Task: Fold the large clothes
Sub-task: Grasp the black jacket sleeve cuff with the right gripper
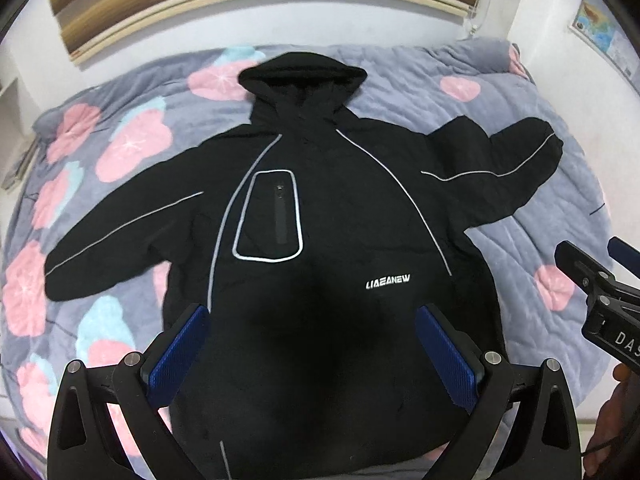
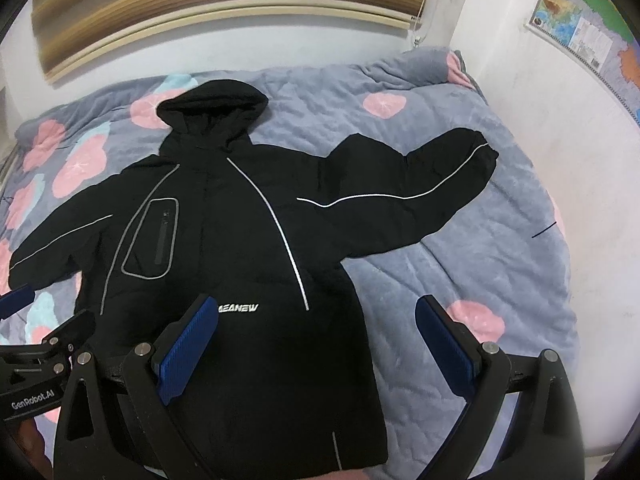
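Note:
A black hooded jacket (image 1: 320, 208) with grey piping lies face up and spread out on the bed, hood toward the far wall, both sleeves out to the sides. It also shows in the right wrist view (image 2: 240, 240). My left gripper (image 1: 312, 320) is open and empty, above the jacket's lower front. My right gripper (image 2: 316, 320) is open and empty, above the jacket's lower right edge. The right gripper shows at the right edge of the left wrist view (image 1: 600, 300); the left gripper shows at the left edge of the right wrist view (image 2: 40, 344).
The bed is covered by a grey-blue quilt (image 1: 520, 240) with pink and teal flowers, also in the right wrist view (image 2: 480, 260). A white wall with a blind (image 2: 220, 12) is behind it. A map (image 2: 580, 28) hangs on the right wall.

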